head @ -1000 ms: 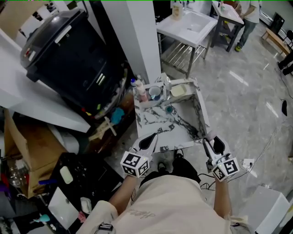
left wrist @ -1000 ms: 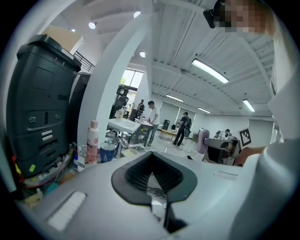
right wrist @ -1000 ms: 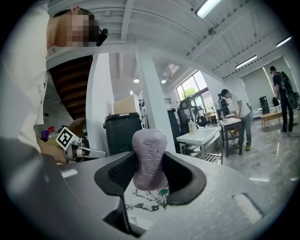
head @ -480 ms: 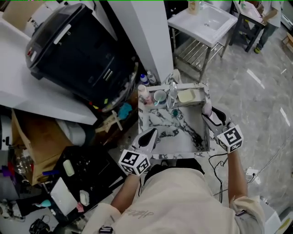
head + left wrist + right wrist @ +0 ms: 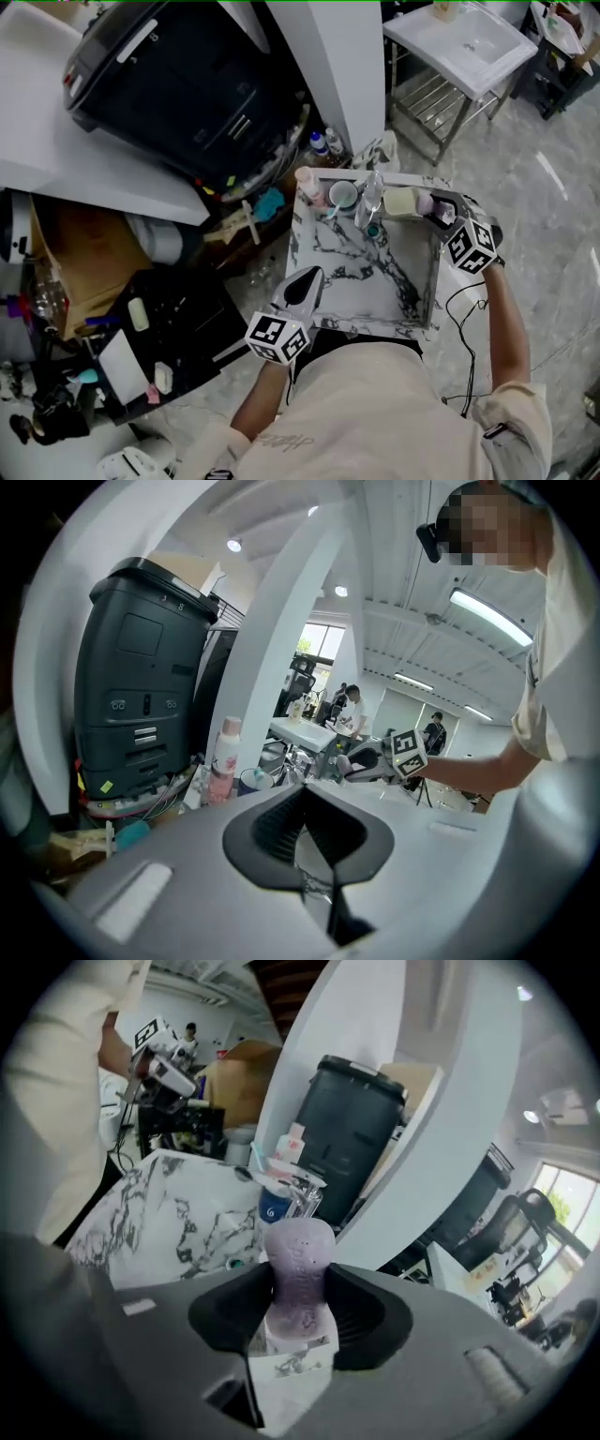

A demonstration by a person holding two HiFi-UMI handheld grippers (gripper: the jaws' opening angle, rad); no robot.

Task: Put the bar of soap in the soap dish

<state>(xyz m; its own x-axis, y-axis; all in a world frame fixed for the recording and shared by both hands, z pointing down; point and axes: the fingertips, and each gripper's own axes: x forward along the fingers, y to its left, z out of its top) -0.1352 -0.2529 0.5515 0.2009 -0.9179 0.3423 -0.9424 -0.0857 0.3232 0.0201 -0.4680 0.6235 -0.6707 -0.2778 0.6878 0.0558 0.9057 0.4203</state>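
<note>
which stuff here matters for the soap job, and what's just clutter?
In the job:
- bar of soap, clamped in the right gripper
- soap dish at the back of the marble sink

Lying about:
- pink bottle
- cup
- tap
- black bin
- left gripper, shut, empty

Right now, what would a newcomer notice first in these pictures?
The purple bar of soap clamped in the right gripper, held near the back right corner of the marbled sink. Then the big black machine looming left of the sink, and the left gripper, shut and empty, at the sink's front edge.
</note>
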